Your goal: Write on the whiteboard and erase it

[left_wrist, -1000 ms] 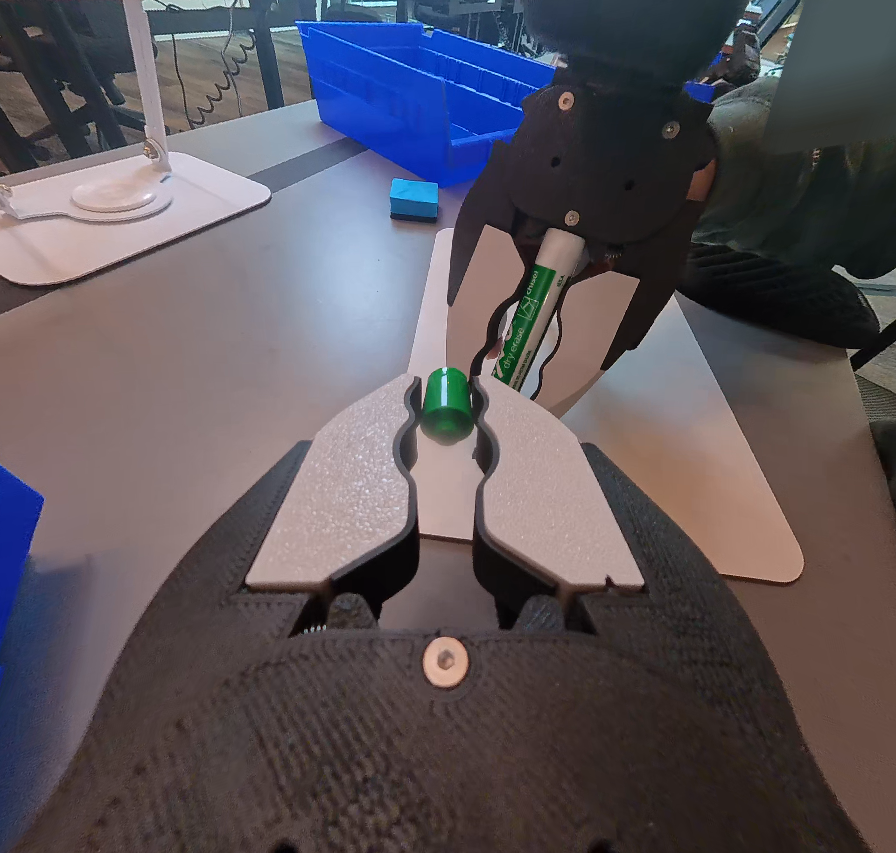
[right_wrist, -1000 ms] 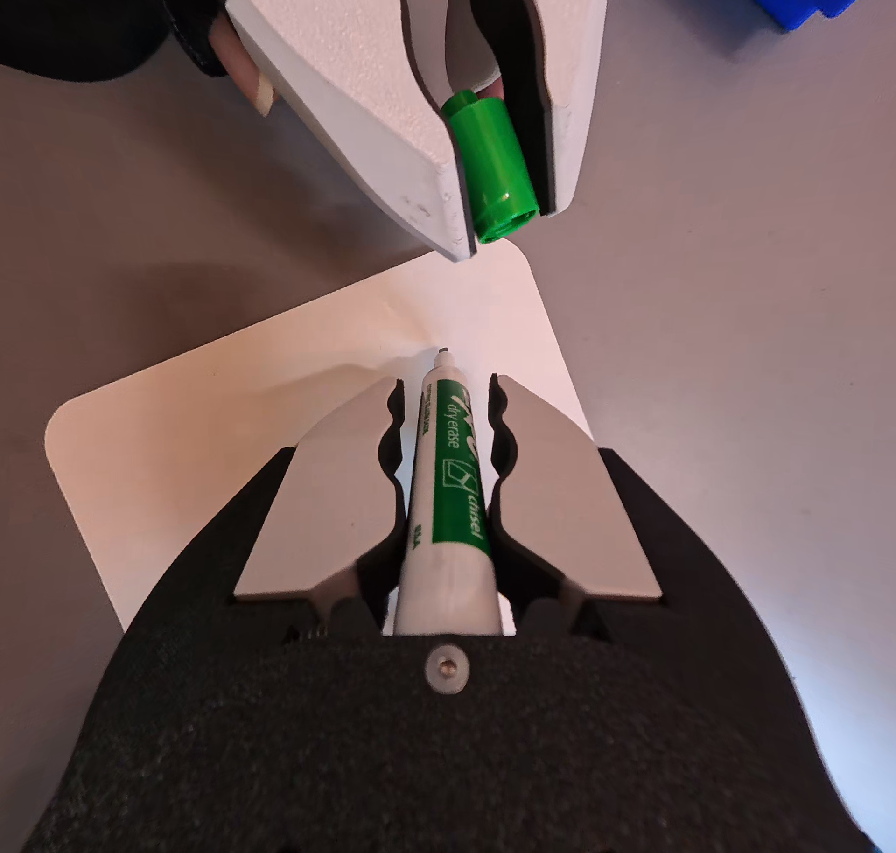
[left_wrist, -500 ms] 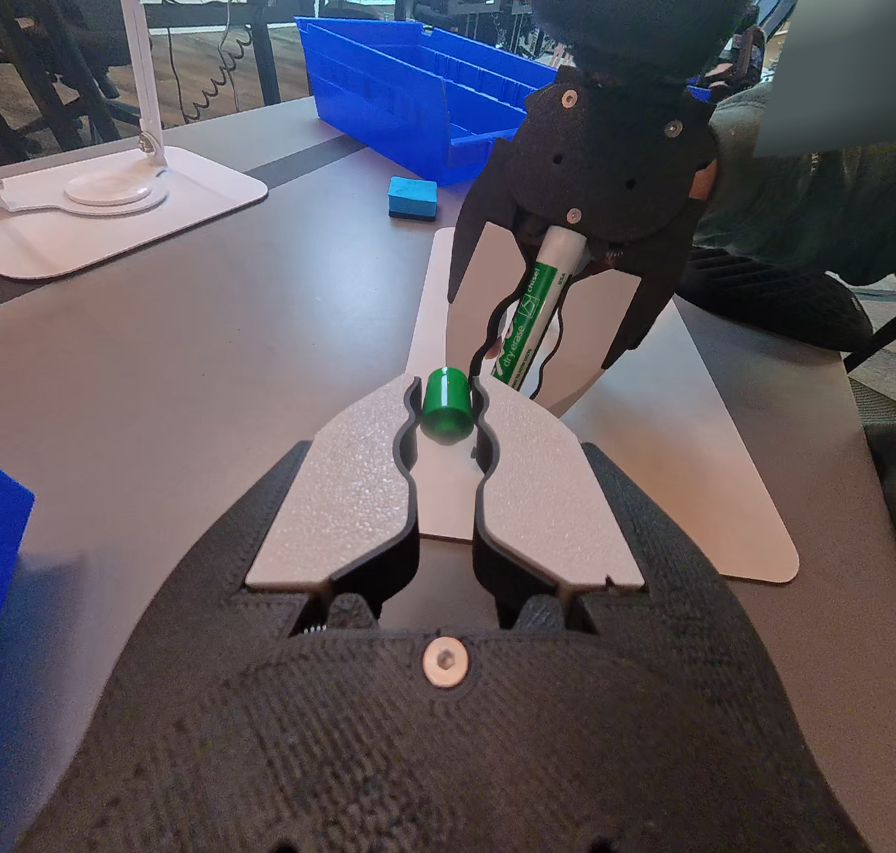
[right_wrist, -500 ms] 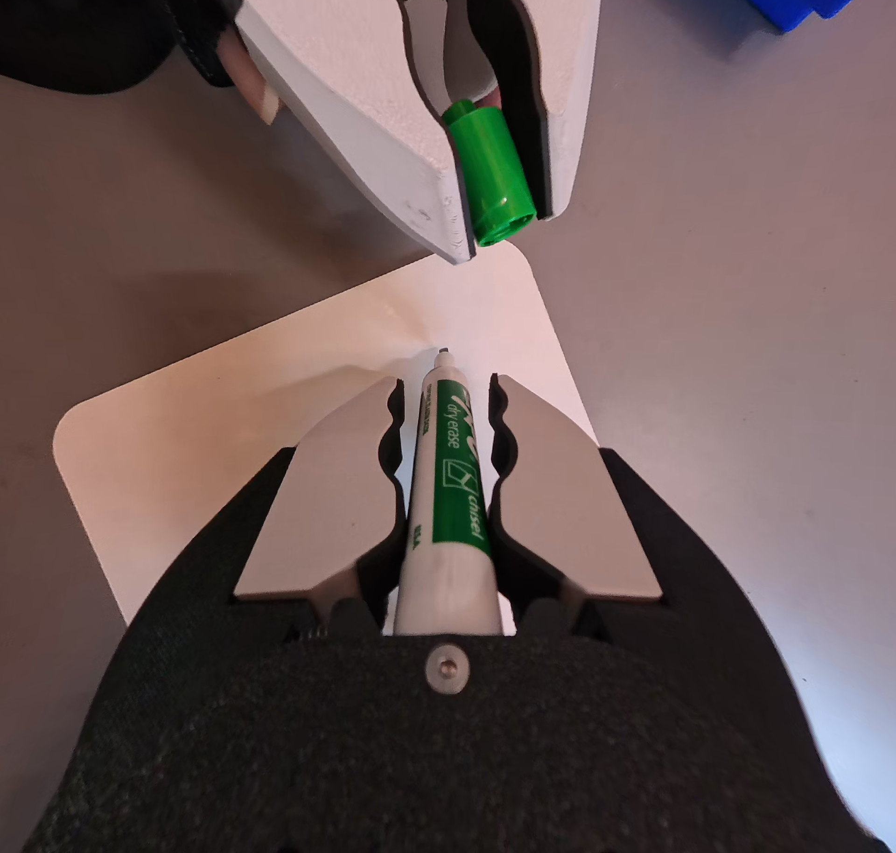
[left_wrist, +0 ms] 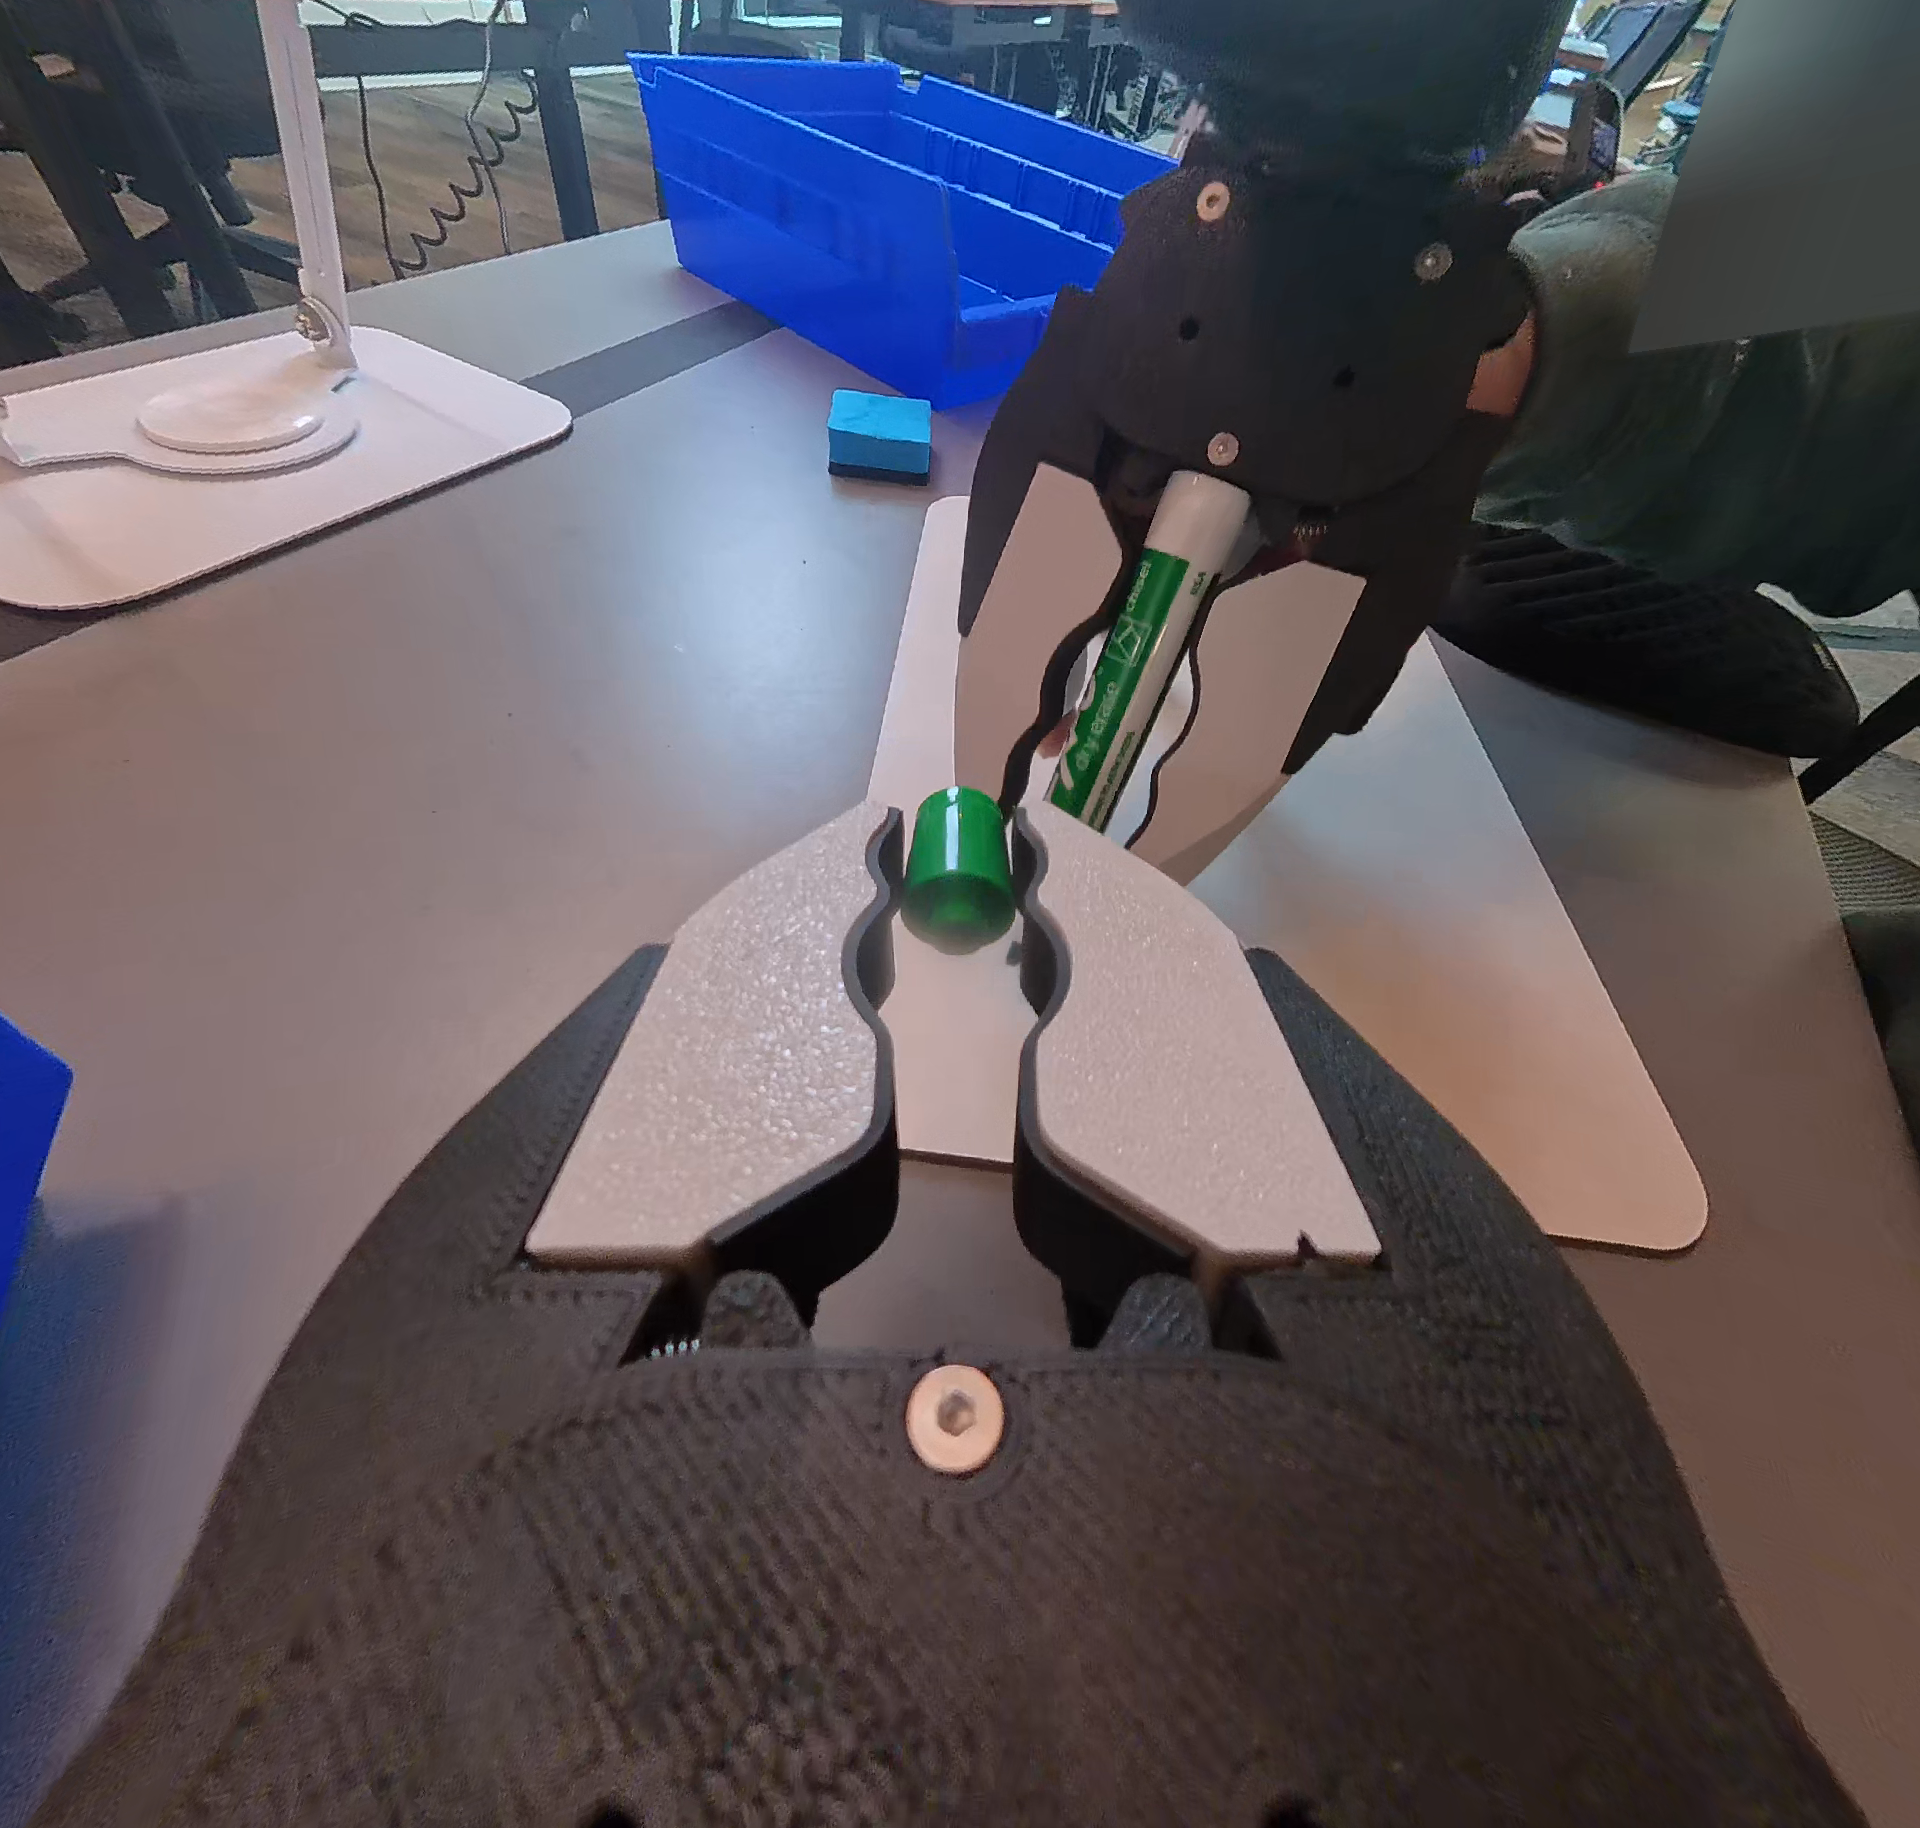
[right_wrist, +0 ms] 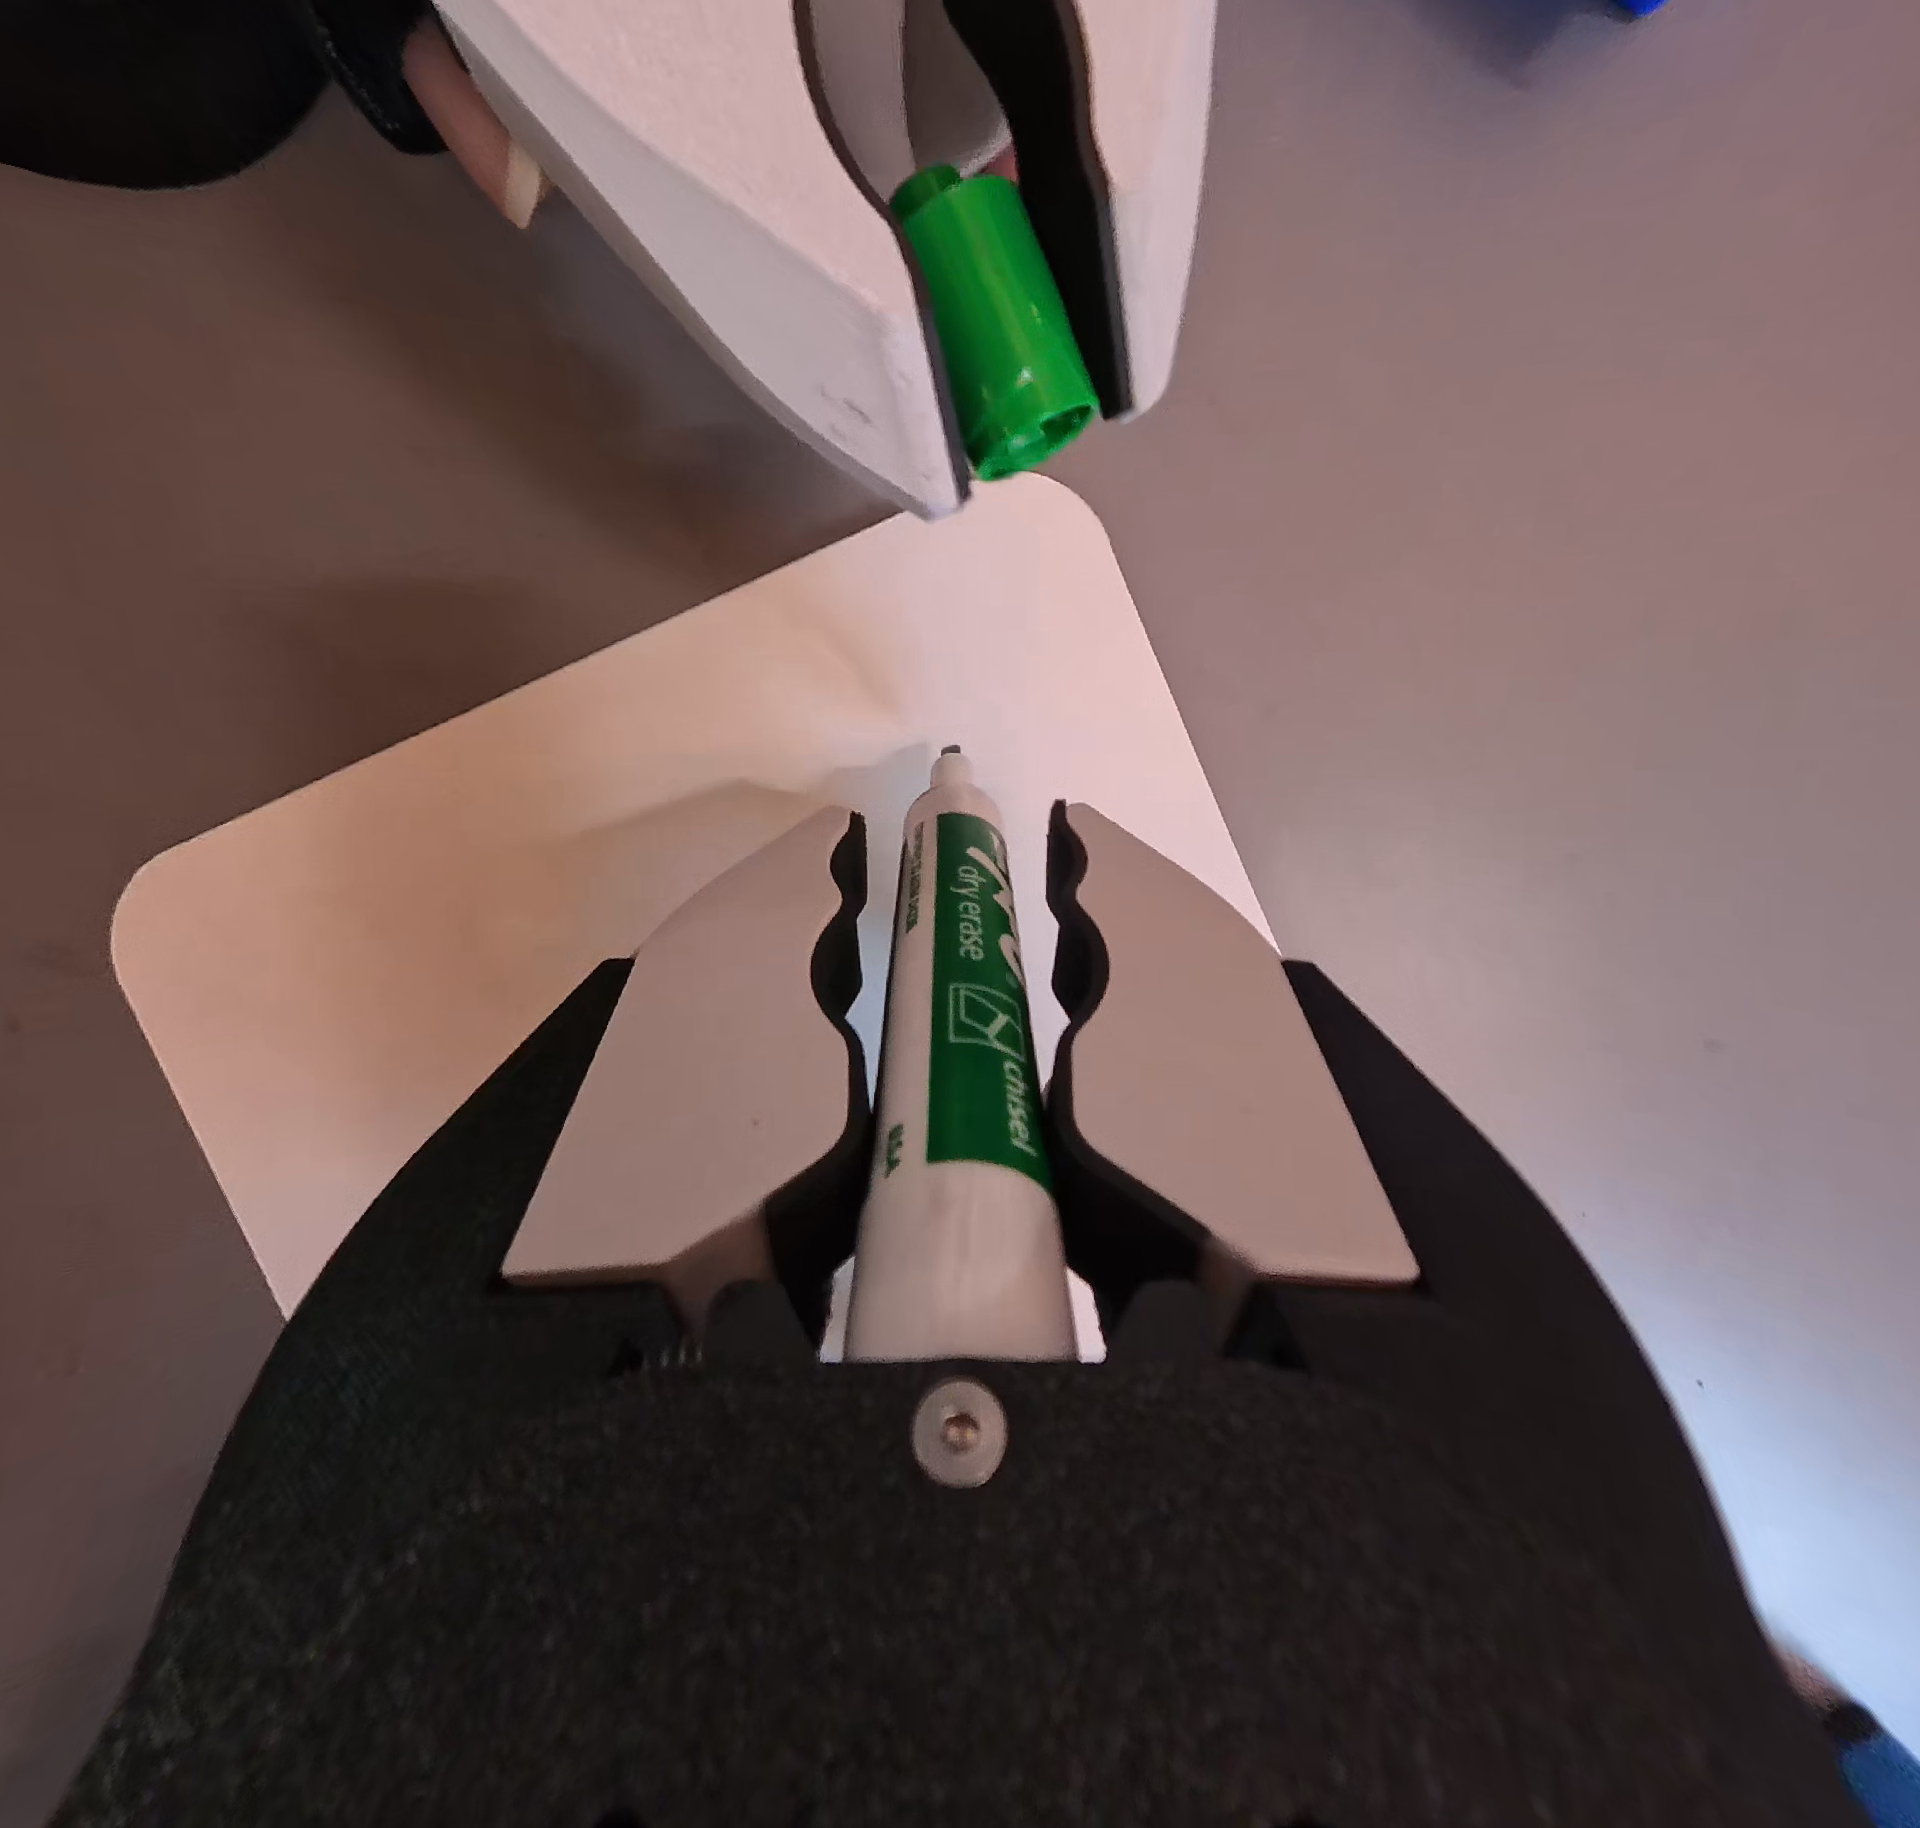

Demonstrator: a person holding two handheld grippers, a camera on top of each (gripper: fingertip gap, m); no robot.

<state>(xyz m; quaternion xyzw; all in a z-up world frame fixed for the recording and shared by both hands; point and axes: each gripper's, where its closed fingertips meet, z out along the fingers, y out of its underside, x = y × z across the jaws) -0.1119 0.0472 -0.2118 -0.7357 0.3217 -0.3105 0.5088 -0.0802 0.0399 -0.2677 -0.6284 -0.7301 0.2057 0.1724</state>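
Note:
My left gripper (left_wrist: 954, 828) is shut on the green marker cap (left_wrist: 956, 869) and holds it above the near end of the white whiteboard (left_wrist: 1455, 999), which lies flat on the grey table. My right gripper (right_wrist: 956, 812) is shut on the uncapped green-and-white marker (right_wrist: 961, 1051), with its tip pointing down at the whiteboard (right_wrist: 520, 895). In the left wrist view the right gripper (left_wrist: 1101, 802) faces me with the marker (left_wrist: 1132, 656) slanting down. In the right wrist view the left gripper (right_wrist: 1023, 448) holds the cap (right_wrist: 992, 324) just past the board's corner.
A blue eraser (left_wrist: 878, 428) lies on the table beyond the board. A blue bin (left_wrist: 883, 240) stands behind it. A white stand with a flat base (left_wrist: 260, 438) is at the far left. A person's sleeve (left_wrist: 1662, 490) is at the right.
The left gripper with the cap has drawn back slightly from the marker tip. The right gripper and marker have barely moved over the board.

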